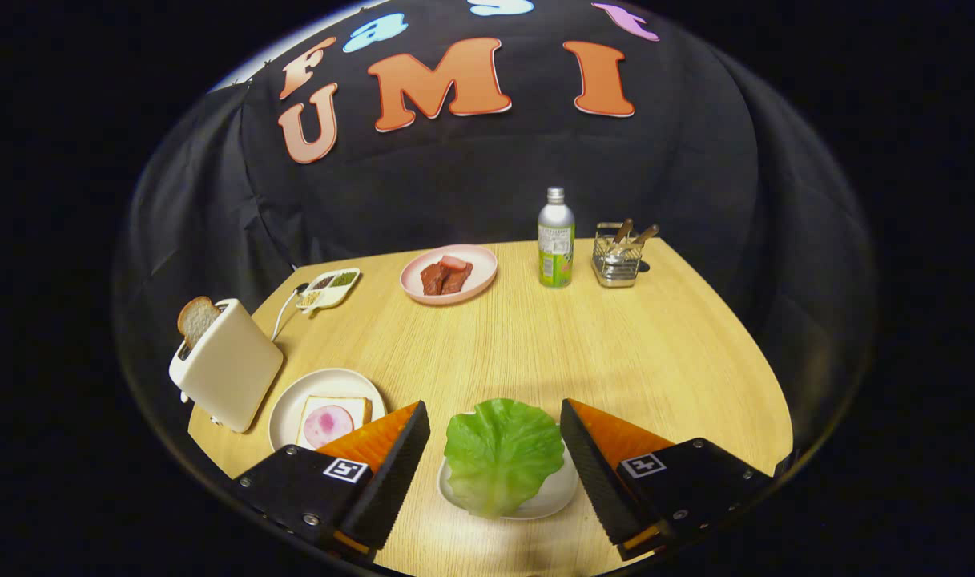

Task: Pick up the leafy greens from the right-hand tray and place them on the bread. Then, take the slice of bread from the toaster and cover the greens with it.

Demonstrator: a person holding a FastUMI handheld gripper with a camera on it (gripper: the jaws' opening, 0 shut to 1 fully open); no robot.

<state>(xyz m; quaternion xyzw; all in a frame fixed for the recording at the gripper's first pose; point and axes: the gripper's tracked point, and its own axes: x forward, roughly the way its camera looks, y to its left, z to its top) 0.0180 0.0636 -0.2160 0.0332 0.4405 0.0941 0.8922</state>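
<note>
The lettuce leaf (501, 453) hides most of its small plate (555, 497); the toaster (227, 365) conceals the bread slice's (196, 319) lower half.

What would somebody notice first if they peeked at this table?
The big green lettuce leaf on its small white plate, sitting right between the open gripper fingers. Next, the white toaster off to the left with a bread slice poking out of it.

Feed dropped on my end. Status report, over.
Gripper open, fingers either side of the leafy greens on their white tray. Bread slice up in toaster. Nothing in the way.
</note>
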